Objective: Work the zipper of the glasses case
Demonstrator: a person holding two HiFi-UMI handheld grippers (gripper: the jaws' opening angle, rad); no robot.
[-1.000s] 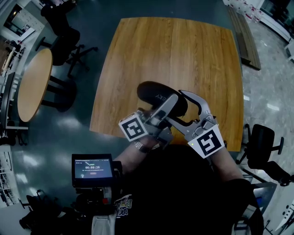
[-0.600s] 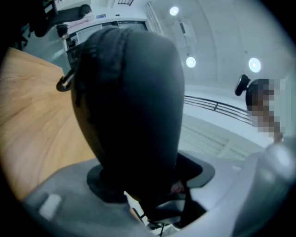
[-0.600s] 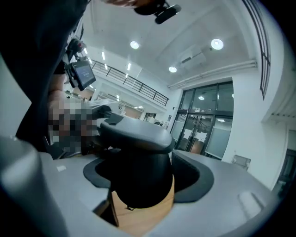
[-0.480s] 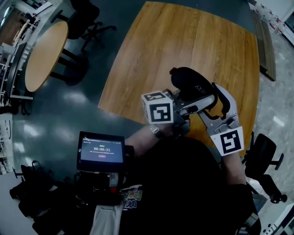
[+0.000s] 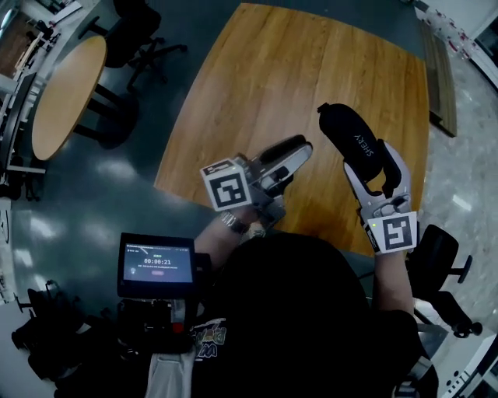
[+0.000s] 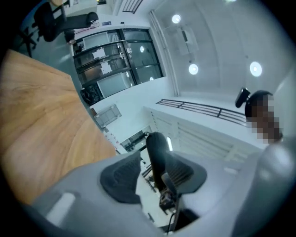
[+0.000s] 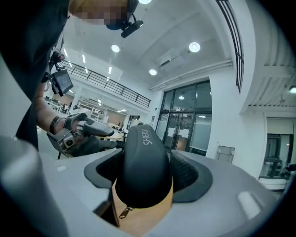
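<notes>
The glasses case [image 5: 352,137] is a black oval shell with white lettering, held up above the wooden table [image 5: 296,70]. My right gripper [image 5: 373,161] is shut on it, its pads pressing both sides of the glasses case [image 7: 142,162]. A tan part shows under the shell, and the zipper pull [image 7: 124,212] hangs there. My left gripper [image 5: 296,155] is left of the case and apart from it. Its jaws are closing with nothing between them; a narrow gap shows in the left gripper [image 6: 152,185] view.
A round wooden table [image 5: 66,93] and dark office chairs [image 5: 140,23] stand at the left. A small screen [image 5: 158,266] is mounted near my waist. Another chair [image 5: 437,247] is at the right. The table edge [image 6: 99,139] and an office chair [image 6: 156,155] show beyond the left jaws.
The left gripper has come away from the case and dropped to its left. The right gripper has carried the case to the right.
</notes>
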